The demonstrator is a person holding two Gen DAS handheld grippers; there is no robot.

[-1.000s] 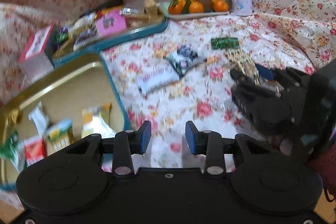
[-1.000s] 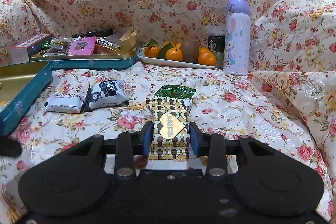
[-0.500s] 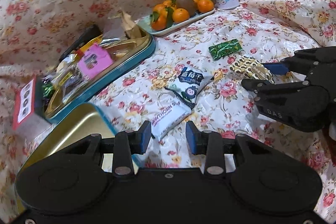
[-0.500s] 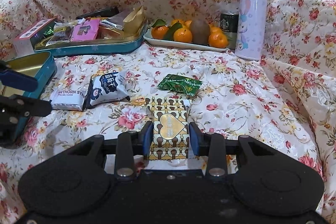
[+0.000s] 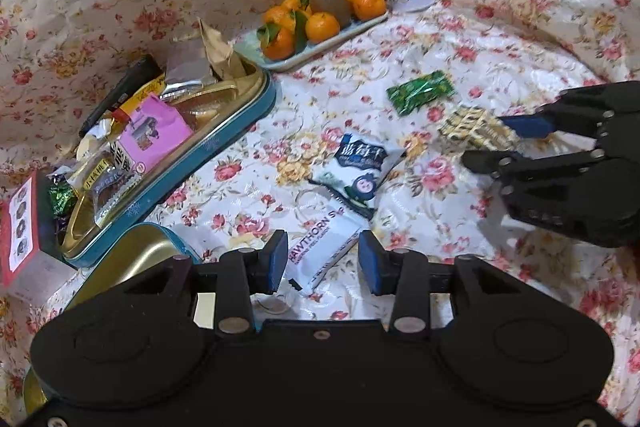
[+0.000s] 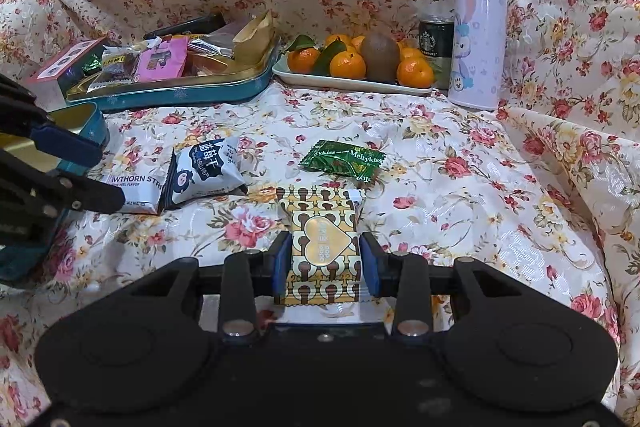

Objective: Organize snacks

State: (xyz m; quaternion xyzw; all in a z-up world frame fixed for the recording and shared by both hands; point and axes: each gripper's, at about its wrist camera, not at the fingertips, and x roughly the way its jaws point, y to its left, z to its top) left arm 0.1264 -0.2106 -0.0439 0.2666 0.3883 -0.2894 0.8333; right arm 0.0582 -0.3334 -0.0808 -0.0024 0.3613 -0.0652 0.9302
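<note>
In the left wrist view my left gripper (image 5: 323, 261) hovers over the white hawthorn strip packet (image 5: 326, 247). Its jaws are opening and stand either side of the packet's near end without pressing it. My right gripper (image 6: 325, 263) is shut on a gold packet (image 6: 322, 227) with a heart on it, held just above the floral cloth. The left view shows that same right gripper (image 5: 500, 143) and the gold packet (image 5: 468, 125) at the right. A blue-and-white packet (image 5: 360, 167) and a green Meltykiss packet (image 6: 344, 161) lie loose on the cloth.
A teal tin lid (image 5: 240, 131) full of snacks sits at the back left, with a gold-lined teal tin (image 5: 132, 259) nearer and a red-and-white box (image 5: 20, 223) beside it. Behind stand a plate (image 6: 352, 89) of oranges, a dark can (image 6: 436, 47) and a lilac bottle (image 6: 476, 27).
My left gripper has swung right, away from the gold-lined tin, and now sits over the hawthorn packet with its jaws wider. The right gripper still holds the gold packet.
</note>
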